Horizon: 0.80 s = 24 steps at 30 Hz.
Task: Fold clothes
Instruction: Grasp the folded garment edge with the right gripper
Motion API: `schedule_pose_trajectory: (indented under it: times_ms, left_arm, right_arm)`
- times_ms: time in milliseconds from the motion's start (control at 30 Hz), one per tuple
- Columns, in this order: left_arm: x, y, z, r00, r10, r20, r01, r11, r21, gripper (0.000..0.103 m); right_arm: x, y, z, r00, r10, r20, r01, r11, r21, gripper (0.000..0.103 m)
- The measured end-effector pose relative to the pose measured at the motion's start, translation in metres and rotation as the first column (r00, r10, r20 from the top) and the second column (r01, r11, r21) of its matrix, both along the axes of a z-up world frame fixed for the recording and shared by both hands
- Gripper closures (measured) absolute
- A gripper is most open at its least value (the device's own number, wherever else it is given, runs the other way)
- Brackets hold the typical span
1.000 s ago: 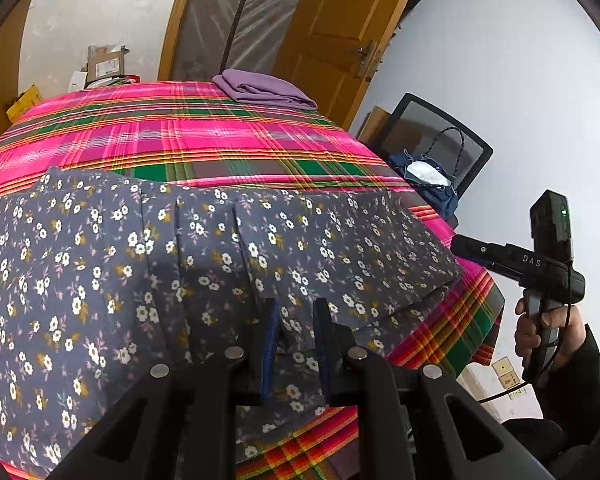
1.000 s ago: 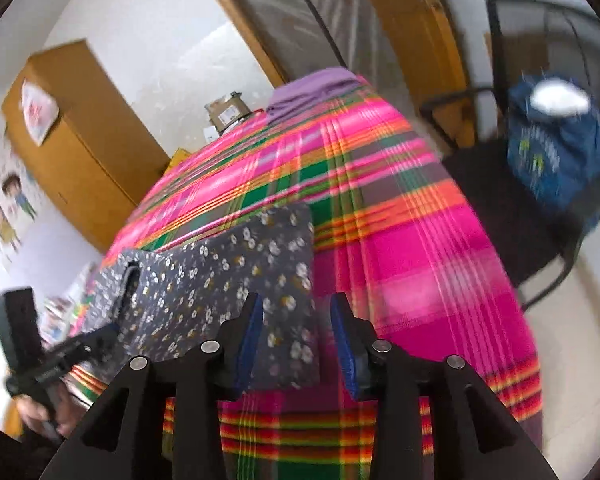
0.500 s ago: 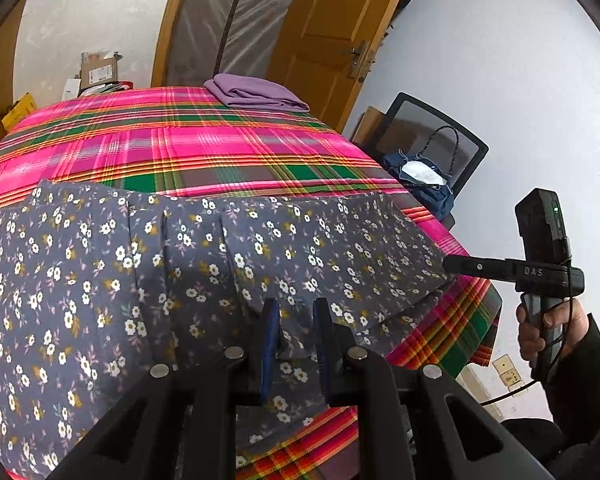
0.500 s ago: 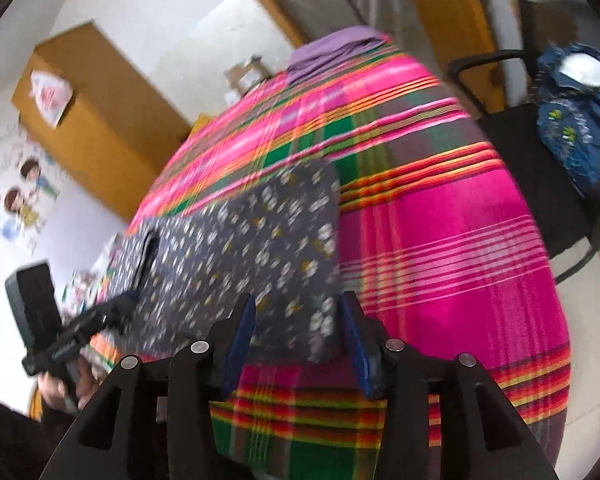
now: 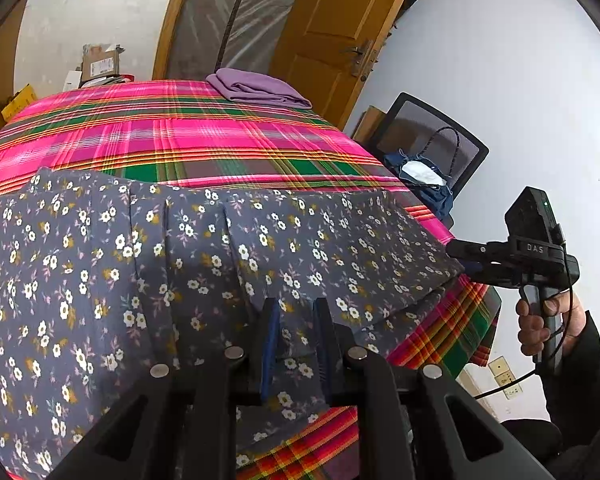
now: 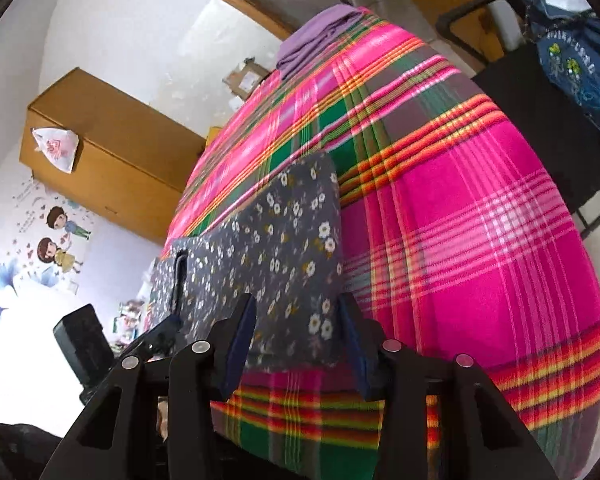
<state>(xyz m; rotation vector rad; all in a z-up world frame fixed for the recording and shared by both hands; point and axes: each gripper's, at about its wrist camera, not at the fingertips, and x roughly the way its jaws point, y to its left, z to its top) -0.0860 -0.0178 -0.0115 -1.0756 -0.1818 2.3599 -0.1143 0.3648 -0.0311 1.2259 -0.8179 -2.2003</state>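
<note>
A grey garment with small white flowers (image 5: pixel 204 264) lies spread along the near edge of a table with a pink plaid cloth (image 5: pixel 204 136). It also shows in the right wrist view (image 6: pixel 284 248). My left gripper (image 5: pixel 294 312) is open, its fingers just over the garment's near hem at mid-length. My right gripper (image 6: pixel 296 308) is open, its jaws standing either side of the garment's end corner at the table edge. In the left wrist view the right gripper (image 5: pixel 460 254) reaches the garment's right end.
A folded purple cloth (image 5: pixel 260 88) lies at the far end of the table. A black chair with a blue bag (image 5: pixel 424 176) stands to the right. A wooden door (image 5: pixel 340 36) and cardboard boxes (image 5: pixel 100 64) are behind; a wooden cabinet (image 6: pixel 112 152) stands left.
The right gripper has moved in to the garment's end corner and opened wider. The left gripper has edged forward over the near hem.
</note>
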Motion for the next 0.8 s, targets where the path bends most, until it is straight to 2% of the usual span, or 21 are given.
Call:
schedule_pose_trajectory:
  times_ms: [67,100,133,200,367,500,600,800]
  left_arm:
    - [0.0,-0.001,0.0,1.0,0.001,0.001,-0.001,1.0,0.003,0.086]
    - [0.0,-0.001,0.0,1.0,0.002,0.001,-0.002,1.0,0.004,0.086]
    - [0.0,-0.001,0.0,1.0,0.002,0.001,-0.002,1.0,0.005,0.086]
    - [0.0,-0.001,0.0,1.0,0.003,0.001,-0.003,1.0,0.006,0.086]
    - [0.0,0.001,-0.001,1.0,0.0,0.004,-0.001,1.0,0.006,0.086]
    - [-0.001,0.002,-0.003,1.0,-0.001,0.009,0.001,1.0,0.005,0.086]
    - [-0.001,0.003,-0.003,1.0,-0.001,0.009,0.001,1.0,0.004,0.086]
    - [-0.001,0.002,-0.003,1.0,0.005,0.014,-0.005,1.0,0.007,0.086]
  right_arm:
    - [0.0,-0.003,0.0,1.0,-0.008,-0.008,0.008,1.0,0.016,0.062]
    - [-0.001,-0.005,0.0,1.0,-0.01,-0.009,0.011,1.0,0.028,0.068]
    - [-0.001,-0.007,0.0,1.0,-0.014,-0.007,0.015,0.999,0.043,0.079]
    - [-0.001,-0.007,-0.002,1.0,-0.023,-0.003,0.023,0.998,0.054,0.085]
    - [-0.001,-0.008,-0.003,1.0,-0.016,-0.019,0.017,0.998,0.056,0.084]
    - [-0.007,-0.006,-0.006,1.0,-0.021,-0.022,0.021,1.0,0.012,0.082]
    - [-0.011,-0.009,-0.005,0.999,-0.005,-0.048,0.006,1.0,0.028,0.082]
    - [-0.014,-0.013,-0.006,0.998,0.002,-0.056,0.0,1.0,0.029,0.089]
